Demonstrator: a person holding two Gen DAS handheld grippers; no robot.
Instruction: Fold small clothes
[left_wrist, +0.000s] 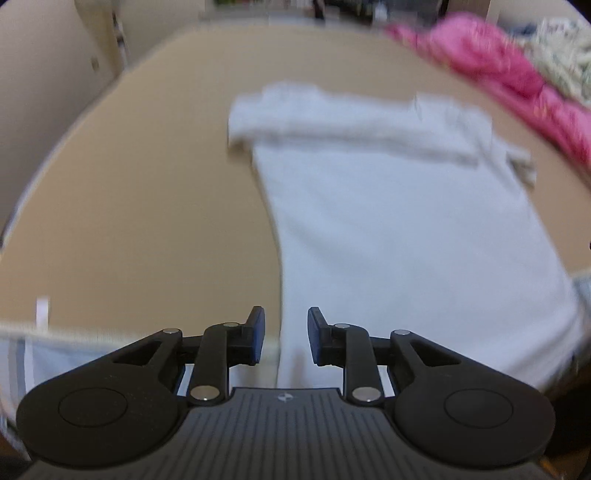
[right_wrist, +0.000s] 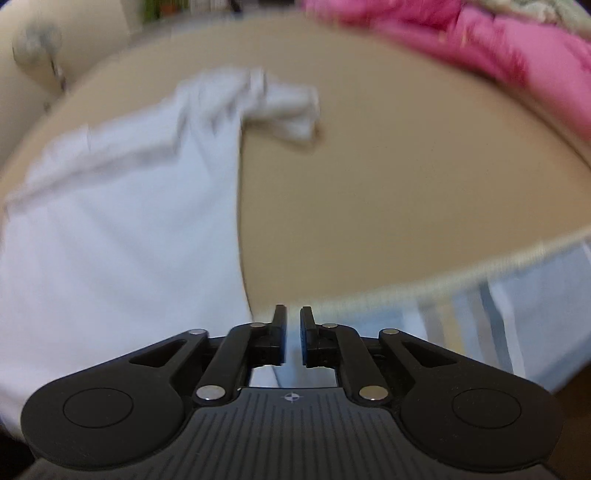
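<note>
White cloth fills the right half of the left wrist view: a small white garment (left_wrist: 388, 206) lies spread on a tan table (left_wrist: 140, 206), its far end folded over into a thick band that runs across the cloth. The near end hangs over the table's front edge. The left gripper (left_wrist: 286, 334) hovers at that near edge, its blue-padded fingers (left_wrist: 258, 332) standing apart with a clear gap, the garment's left border showing between them; nothing is clamped. A pink fabric heap (left_wrist: 509, 74) sits at the far right of the table, with a pale patterned cloth (left_wrist: 565, 55) just behind it. The whole picture is blurred.

In the right wrist view the same white garment (right_wrist: 122, 229) covers the left side of the table (right_wrist: 388, 184), a crumpled sleeve (right_wrist: 288, 107) sticking out to the right at its far end. The right gripper (right_wrist: 293, 334) sits over the table's front edge just beside the garment's right border, fingers drawn near each other with a narrow slit left, holding nothing. The pink heap (right_wrist: 480, 40) lies along the far right. Striped pale fabric (right_wrist: 517, 302) hangs below the table edge.
</note>
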